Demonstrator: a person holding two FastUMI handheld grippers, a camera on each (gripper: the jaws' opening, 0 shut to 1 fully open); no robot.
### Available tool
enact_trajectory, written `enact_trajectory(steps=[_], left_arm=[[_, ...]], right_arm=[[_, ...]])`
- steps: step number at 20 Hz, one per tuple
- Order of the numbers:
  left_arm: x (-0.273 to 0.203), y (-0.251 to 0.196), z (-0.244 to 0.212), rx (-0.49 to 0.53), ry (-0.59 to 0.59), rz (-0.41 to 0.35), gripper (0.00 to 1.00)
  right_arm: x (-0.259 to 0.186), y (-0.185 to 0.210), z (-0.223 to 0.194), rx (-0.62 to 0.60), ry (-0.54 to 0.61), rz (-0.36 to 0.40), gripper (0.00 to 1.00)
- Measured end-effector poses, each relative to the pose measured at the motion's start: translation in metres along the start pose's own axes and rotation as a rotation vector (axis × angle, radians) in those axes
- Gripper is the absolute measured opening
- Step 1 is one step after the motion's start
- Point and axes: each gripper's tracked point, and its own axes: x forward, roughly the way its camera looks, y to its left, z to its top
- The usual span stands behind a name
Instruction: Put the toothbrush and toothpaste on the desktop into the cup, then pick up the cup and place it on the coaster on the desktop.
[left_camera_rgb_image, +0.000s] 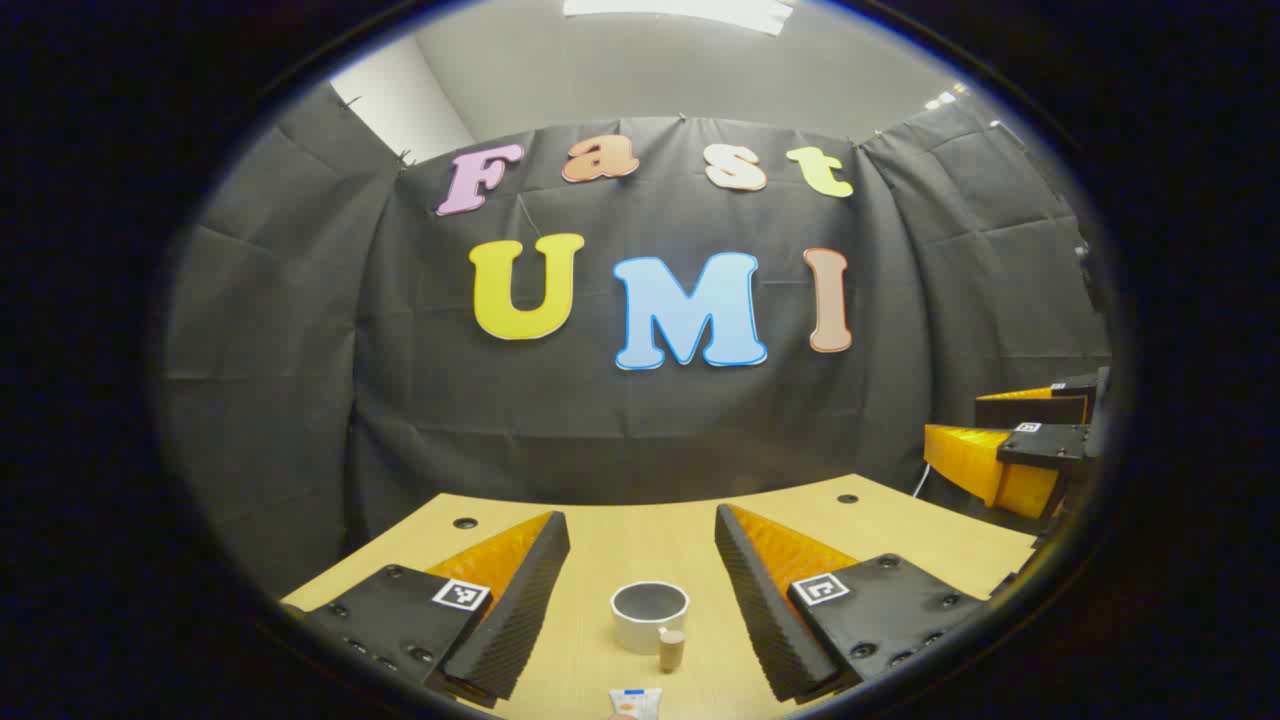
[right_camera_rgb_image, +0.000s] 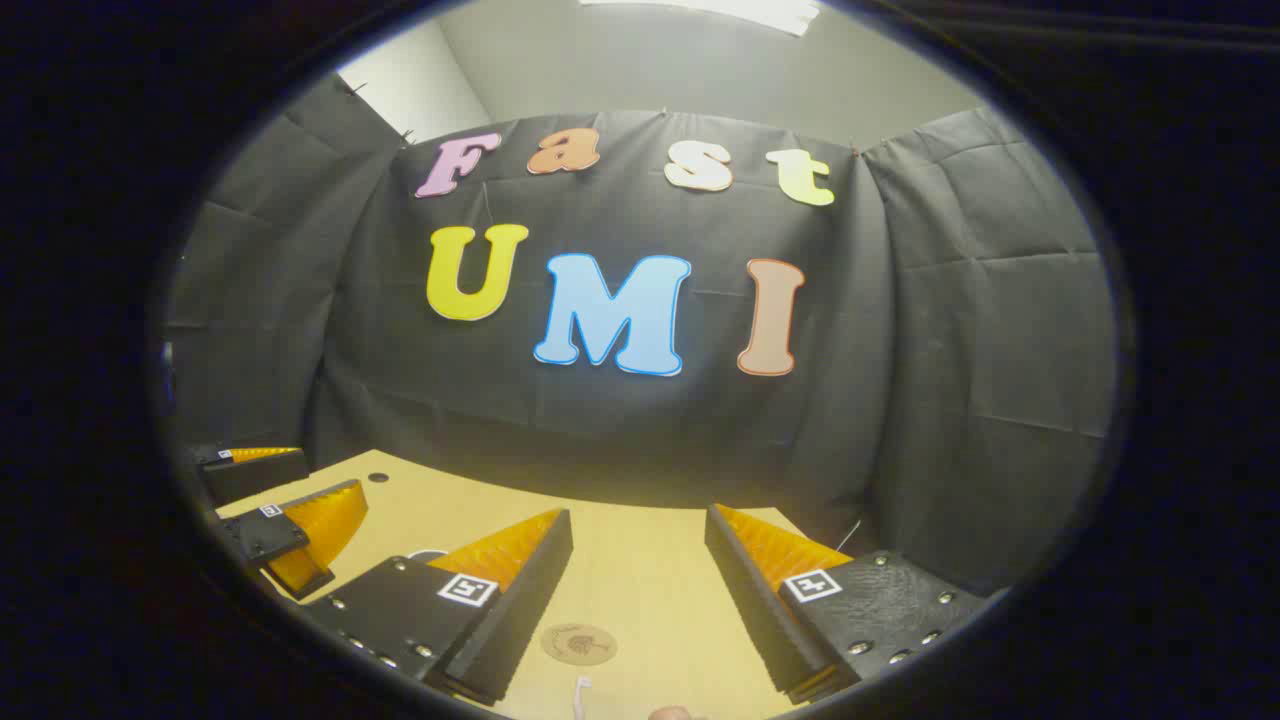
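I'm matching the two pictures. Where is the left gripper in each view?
Left gripper view: the left gripper is at the bottom, its two fingers spread on either side of the cup.
Right gripper view: the left gripper is at the left edge, over the desktop.
Shared landmark: the desktop.

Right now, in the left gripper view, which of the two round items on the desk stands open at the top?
The white cup: hollow, with a dark open mouth. The small tan cylinder in front of it is closed.

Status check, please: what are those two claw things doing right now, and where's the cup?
Left gripper open, empty. Right gripper open, empty. Cup upright on desk, toothpaste nearer; coaster bare, toothbrush beside it.
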Motion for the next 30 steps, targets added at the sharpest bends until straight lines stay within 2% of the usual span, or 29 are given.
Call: enact_trajectory(steps=[8,24,27,30], left_arm=[[0.007,-0.004,0.0,0.006,-0.002,-0.01,0.94],[0.016,-0.001,-0.03,-0.011,0.091,-0.016,0.94],[0.019,-0.008,-0.042,-0.01,0.133,-0.037,0.94],[0.019,-0.017,-0.072,-0.035,0.241,-0.074,0.95]], right_arm=[[0.005,0.002,0.0,0.017,0.001,0.01,0.89],[0.01,0.014,-0.022,0.028,0.075,0.065,0.89],[0.011,0.017,-0.033,0.025,0.111,0.083,0.89],[0.012,0.027,-0.056,0.048,0.198,0.116,0.89]])
